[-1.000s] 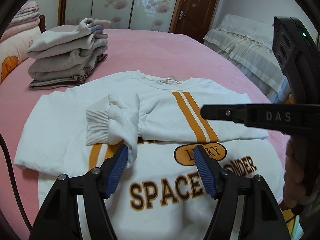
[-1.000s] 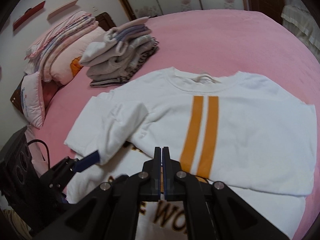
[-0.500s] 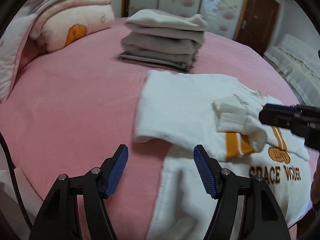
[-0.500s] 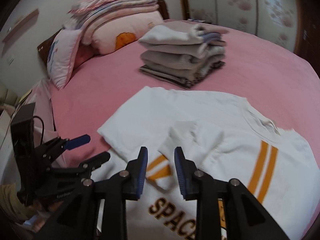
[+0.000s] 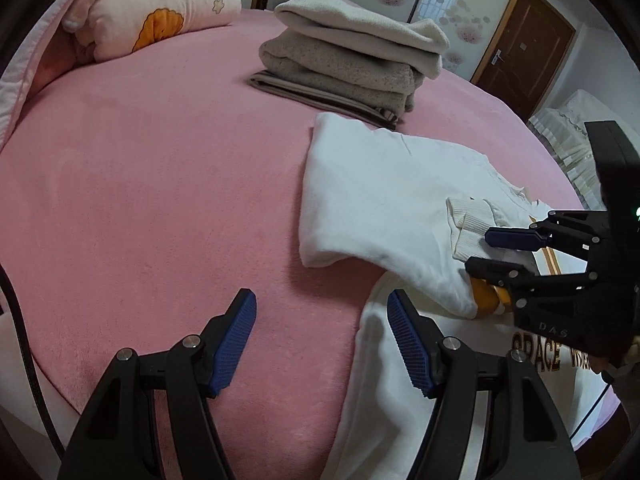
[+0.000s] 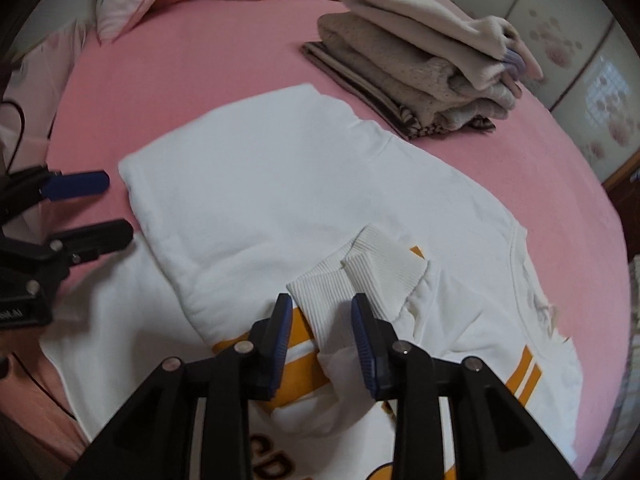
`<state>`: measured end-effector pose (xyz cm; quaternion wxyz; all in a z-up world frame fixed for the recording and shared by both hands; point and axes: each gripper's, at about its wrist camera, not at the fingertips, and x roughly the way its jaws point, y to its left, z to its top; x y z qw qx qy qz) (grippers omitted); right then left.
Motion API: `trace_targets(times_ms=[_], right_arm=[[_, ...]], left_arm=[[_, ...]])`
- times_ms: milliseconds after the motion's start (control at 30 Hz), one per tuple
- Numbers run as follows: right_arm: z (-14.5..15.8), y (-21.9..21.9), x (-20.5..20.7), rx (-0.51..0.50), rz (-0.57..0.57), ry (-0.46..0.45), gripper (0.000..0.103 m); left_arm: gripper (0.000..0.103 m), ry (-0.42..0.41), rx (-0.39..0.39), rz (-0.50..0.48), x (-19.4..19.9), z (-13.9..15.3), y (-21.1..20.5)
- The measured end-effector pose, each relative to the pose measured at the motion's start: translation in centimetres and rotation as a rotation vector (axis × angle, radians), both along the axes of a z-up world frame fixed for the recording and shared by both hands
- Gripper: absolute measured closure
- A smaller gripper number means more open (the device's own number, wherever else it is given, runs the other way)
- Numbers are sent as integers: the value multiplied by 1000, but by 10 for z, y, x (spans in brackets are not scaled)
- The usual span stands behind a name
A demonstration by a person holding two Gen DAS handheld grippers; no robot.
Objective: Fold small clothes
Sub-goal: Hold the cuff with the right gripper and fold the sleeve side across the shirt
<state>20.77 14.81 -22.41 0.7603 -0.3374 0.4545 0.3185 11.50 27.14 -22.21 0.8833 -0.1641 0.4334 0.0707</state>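
A white sweatshirt (image 5: 380, 200) with orange stripes and brown lettering lies flat on the pink bed (image 5: 160, 200), both sleeves folded across its chest. Their ribbed cuffs (image 6: 384, 264) meet near the middle. My right gripper (image 6: 320, 312) hovers right over the cuffs with its jaws opening; one cuff shows in the gap and the pads do not press it. It also shows at the right of the left wrist view as the right gripper (image 5: 480, 252). My left gripper (image 5: 320, 304) is open and holds nothing, over bare bedcover at the sweatshirt's (image 6: 260, 184) left edge.
A stack of folded grey and cream clothes (image 5: 352, 64) sits on the bed beyond the sweatshirt. Pink pillows and quilts (image 5: 160, 12) are piled at the head. A brown door (image 5: 524, 52) and another bed (image 5: 568, 144) stand at the far right.
The right gripper went from shut to part open and came down over the cuffs. The left gripper left the folded sleeve and swung left to the sweatshirt's edge, over bare bedcover.
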Motion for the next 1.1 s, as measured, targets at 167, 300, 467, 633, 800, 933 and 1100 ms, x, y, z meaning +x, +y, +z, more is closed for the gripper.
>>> trace_targets(times_ms=[167, 300, 467, 633, 800, 933, 1100], right_arm=[[-12, 17, -13, -122, 58, -113, 67], [-1, 10, -6, -89, -13, -117, 92], [55, -30, 11, 126, -182, -118, 97], [122, -104, 28, 388, -406, -171, 97], [156, -179, 35, 520, -587, -262, 97], [154, -229, 39, 566, -700, -272, 97], [123, -284, 29, 589, -842, -231, 97]], left_arm=[[36, 8, -29, 16, -2, -2, 7], [36, 11, -36, 19, 0, -1, 8], [36, 7, -40, -7, 5, 3, -1], [36, 14, -43, -44, 14, 4, -17], [36, 27, -22, -76, 29, 2, -37], [36, 25, -11, -71, 45, 0, -50], [36, 48, 40, -4, 63, -9, -56]])
